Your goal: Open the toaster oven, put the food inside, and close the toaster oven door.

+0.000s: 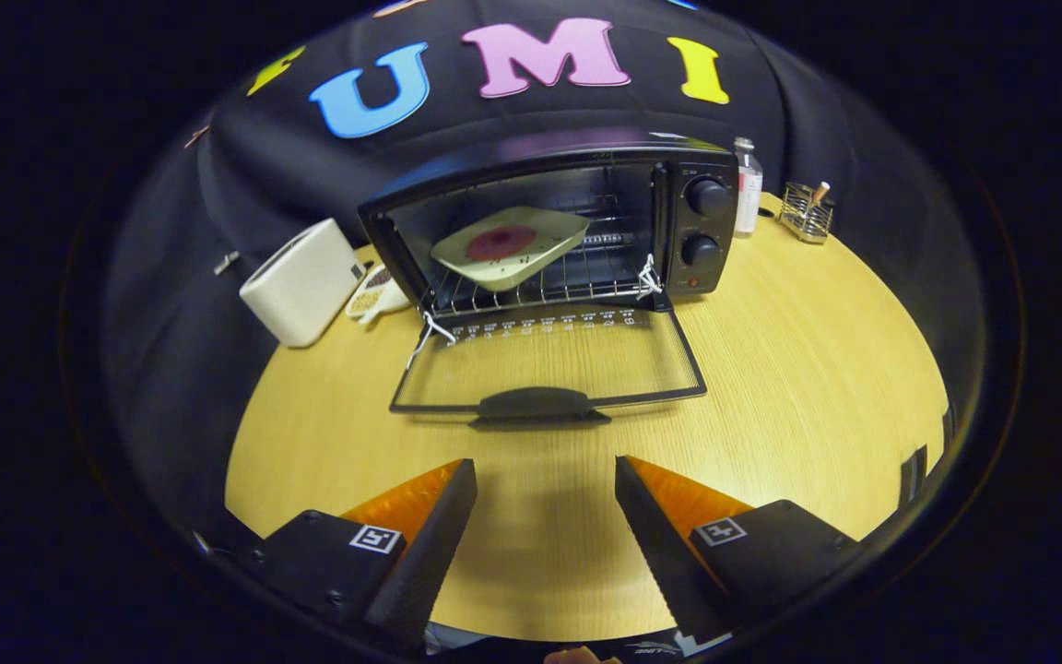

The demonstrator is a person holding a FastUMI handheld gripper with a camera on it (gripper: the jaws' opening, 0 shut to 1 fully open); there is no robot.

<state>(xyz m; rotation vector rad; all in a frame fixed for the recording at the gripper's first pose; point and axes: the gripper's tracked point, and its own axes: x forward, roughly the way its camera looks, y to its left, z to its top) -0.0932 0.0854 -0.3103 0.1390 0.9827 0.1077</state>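
With the pale square plate of food already on the black toaster oven's rack, the empty tool, fingers apart, must next lift the lowered glass door's handle.

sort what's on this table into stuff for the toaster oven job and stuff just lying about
For the job:
- black toaster oven, its glass door folded down flat on the table
- pale square plate with a red round food item, on the oven's wire rack
- gripper, open, short of the door handle

Lying about:
- white boxy appliance
- small clear bottle
- wire holder
- white dish of grains
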